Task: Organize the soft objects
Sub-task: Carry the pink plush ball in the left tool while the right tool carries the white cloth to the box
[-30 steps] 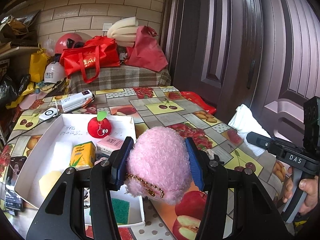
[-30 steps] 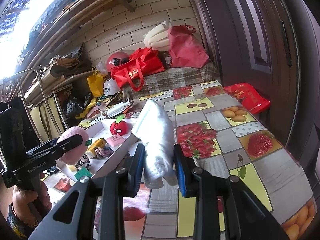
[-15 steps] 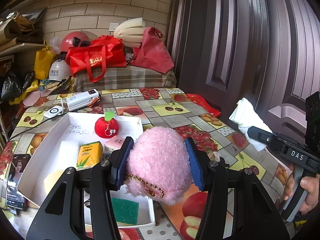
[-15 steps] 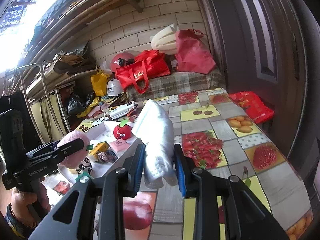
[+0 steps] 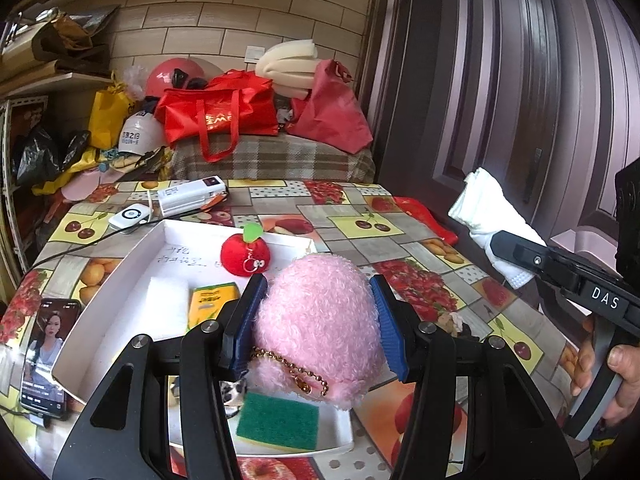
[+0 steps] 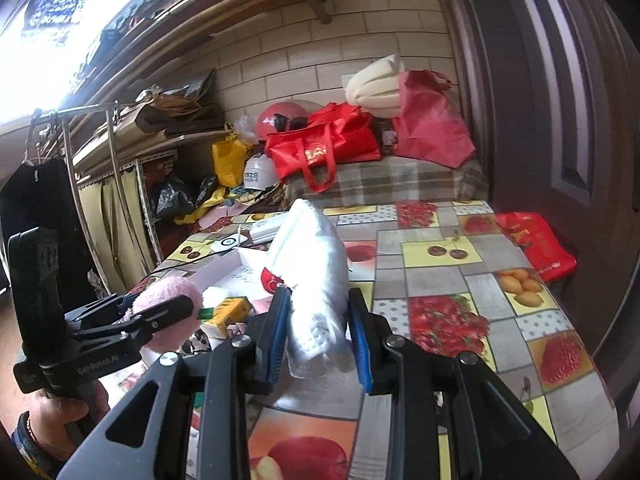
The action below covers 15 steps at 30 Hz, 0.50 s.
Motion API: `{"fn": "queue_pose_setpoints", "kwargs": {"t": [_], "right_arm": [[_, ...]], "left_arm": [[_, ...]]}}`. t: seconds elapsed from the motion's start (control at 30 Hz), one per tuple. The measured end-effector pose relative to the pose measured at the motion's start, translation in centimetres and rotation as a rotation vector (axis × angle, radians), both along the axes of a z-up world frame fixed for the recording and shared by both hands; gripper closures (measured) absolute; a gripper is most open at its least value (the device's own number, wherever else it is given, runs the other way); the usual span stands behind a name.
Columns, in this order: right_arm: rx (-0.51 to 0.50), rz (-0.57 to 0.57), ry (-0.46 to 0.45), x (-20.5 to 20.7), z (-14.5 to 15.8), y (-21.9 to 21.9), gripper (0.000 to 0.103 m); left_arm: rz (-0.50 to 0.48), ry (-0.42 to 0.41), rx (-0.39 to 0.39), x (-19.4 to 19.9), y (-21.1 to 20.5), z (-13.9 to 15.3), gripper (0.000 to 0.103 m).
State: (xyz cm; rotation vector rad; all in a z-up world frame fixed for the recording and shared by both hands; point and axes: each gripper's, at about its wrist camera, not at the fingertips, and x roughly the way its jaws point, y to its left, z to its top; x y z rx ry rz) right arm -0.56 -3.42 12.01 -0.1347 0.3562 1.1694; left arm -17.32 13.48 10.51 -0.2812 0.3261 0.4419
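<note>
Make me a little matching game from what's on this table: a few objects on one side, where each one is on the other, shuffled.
Things:
1. pink plush ball
2. white folded cloth
3. red apple toy
4. green sponge

Places:
A. in the white tray, at its far end
B. clamped in the right gripper
C. in the white tray, at its near end
D. clamped in the left gripper

Pairs: 1-D, 2-B, 3-A, 4-C
</note>
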Motion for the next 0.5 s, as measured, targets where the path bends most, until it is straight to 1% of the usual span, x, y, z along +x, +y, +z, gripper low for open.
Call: {"fn": "queue_pose_setpoints", "kwargs": {"t": [0.33, 0.5], "right_arm": [[-0.026, 0.059, -0.004, -0.9, 0.4, 3.5, 0.074], [-0.045, 0.093, 0.010, -1.3, 0.6, 5.5, 0.074]], "left_arm": [[0.045, -0.019, -0.028, -1.3, 2.2, -0.2, 0.050], [0.064, -0.012, -0.016, -1.2, 3.6, 0.4, 0.050]]}}
